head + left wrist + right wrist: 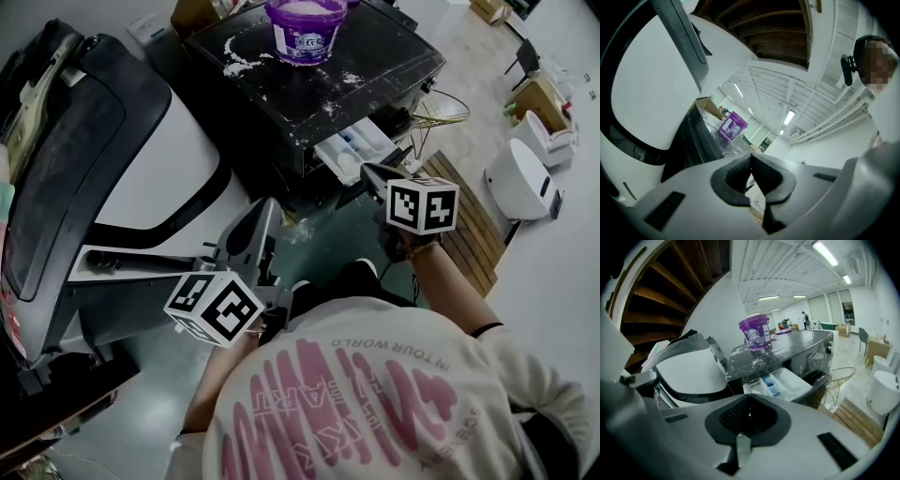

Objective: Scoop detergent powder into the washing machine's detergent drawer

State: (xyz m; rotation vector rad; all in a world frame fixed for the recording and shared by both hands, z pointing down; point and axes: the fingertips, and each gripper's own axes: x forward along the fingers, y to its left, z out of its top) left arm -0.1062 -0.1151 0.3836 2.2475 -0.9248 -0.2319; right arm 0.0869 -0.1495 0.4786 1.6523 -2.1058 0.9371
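Observation:
The purple detergent tub (pixel 306 28) (pixel 756 333) (pixel 732 125) stands on the black washing machine's top (pixel 375 66), with white powder spilled around it. Below it the white detergent drawer (pixel 361 148) (pixel 780 383) is pulled out; it has a blue insert and white powder inside. My right gripper (pixel 367 172) (pixel 749 397) hovers just in front of the drawer with its jaws shut. A thin grey strip shows behind its pads, and I cannot tell what it is. My left gripper (pixel 265 211) (pixel 751 157) hangs lower left, shut and empty.
A large white appliance with a black lid (pixel 159 159) fills the left side. A wooden pallet (pixel 469 225), a gold wire rack (pixel 441 112) and a white round unit (pixel 520 178) stand right of the washer. The person's torso fills the bottom of the head view.

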